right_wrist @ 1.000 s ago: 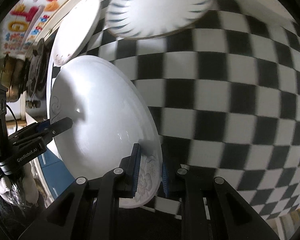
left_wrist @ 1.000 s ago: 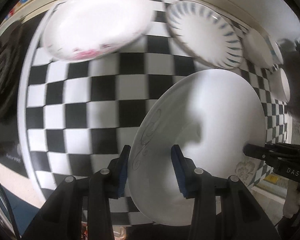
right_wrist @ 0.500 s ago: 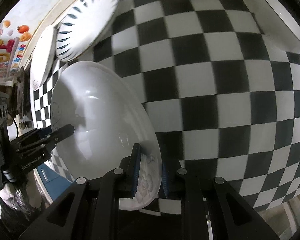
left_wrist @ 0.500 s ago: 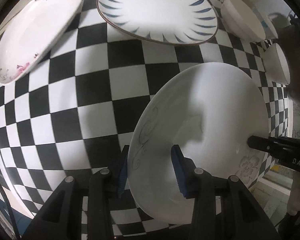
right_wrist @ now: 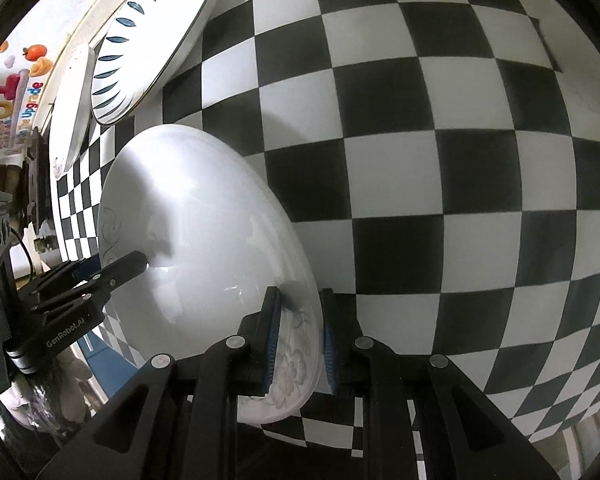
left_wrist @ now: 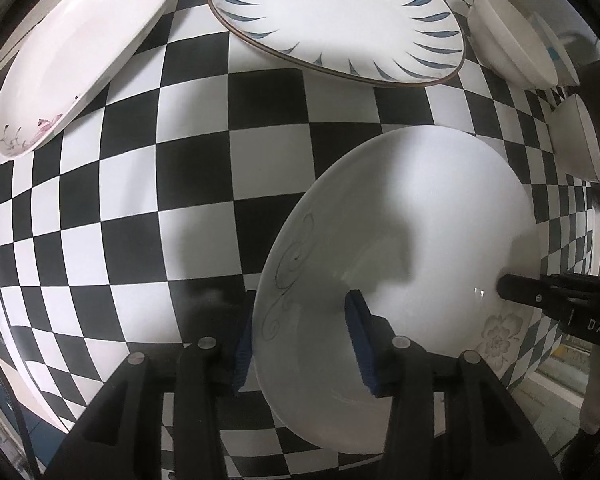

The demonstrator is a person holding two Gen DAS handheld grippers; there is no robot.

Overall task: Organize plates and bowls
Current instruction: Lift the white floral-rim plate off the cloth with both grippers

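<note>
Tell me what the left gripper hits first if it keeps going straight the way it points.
Probably the checkered tablecloth, just left of the white plate whose rim sits between the opening fingers of the left gripper; depth is uncertain.

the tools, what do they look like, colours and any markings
Both are black two-finger tools with ribbed blue pads and round silver screw heads on the linkage arms. The left tool carries white "GenRobot.AI" lettering on its body, seen from the right wrist view. The right tool shows white letters "DAS".

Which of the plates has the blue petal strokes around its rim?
The blue-petal plate, lying at the far edge of the checkered table. The pink-flower plate beside it and the white plate in both tongs lack blue strokes.
</note>
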